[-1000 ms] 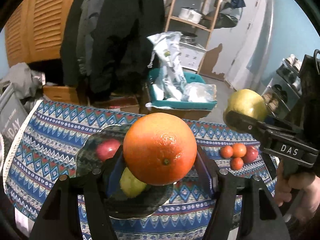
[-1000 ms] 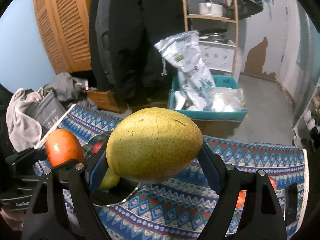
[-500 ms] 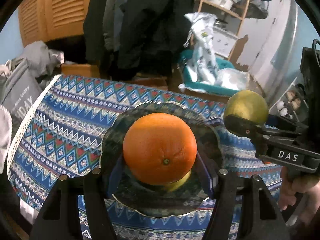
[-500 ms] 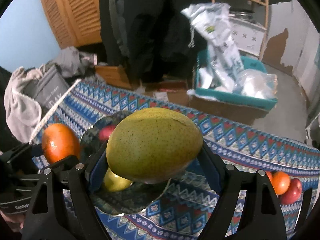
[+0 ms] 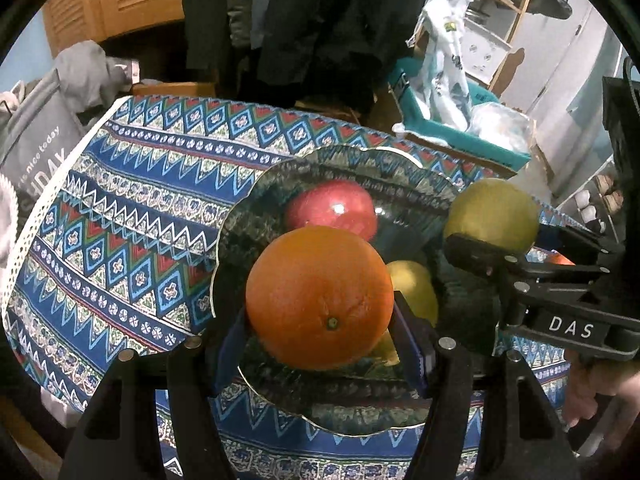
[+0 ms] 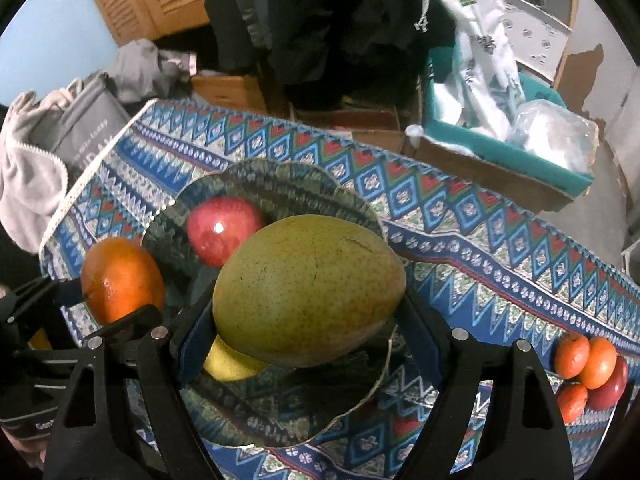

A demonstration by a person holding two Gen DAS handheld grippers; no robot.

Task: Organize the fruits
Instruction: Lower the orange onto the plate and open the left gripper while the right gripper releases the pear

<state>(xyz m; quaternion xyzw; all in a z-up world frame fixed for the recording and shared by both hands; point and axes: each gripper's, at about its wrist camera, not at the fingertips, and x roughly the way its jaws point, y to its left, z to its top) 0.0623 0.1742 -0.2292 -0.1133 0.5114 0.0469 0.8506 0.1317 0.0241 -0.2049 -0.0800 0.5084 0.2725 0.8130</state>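
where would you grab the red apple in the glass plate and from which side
Take the red apple across its widest middle, coming from above. It sits low in the plate, so the raised rim blocks a side approach, and its round, glossy skin would slip from a grip near the top. Its near side is crowded by the pear and orange now held over the plate, so probably wait.

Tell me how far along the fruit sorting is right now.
Done: a red apple and a yellow fruit lie on the plate. In hand: left gripper holds an orange, right gripper a mango. Left: small fruits on the cloth.
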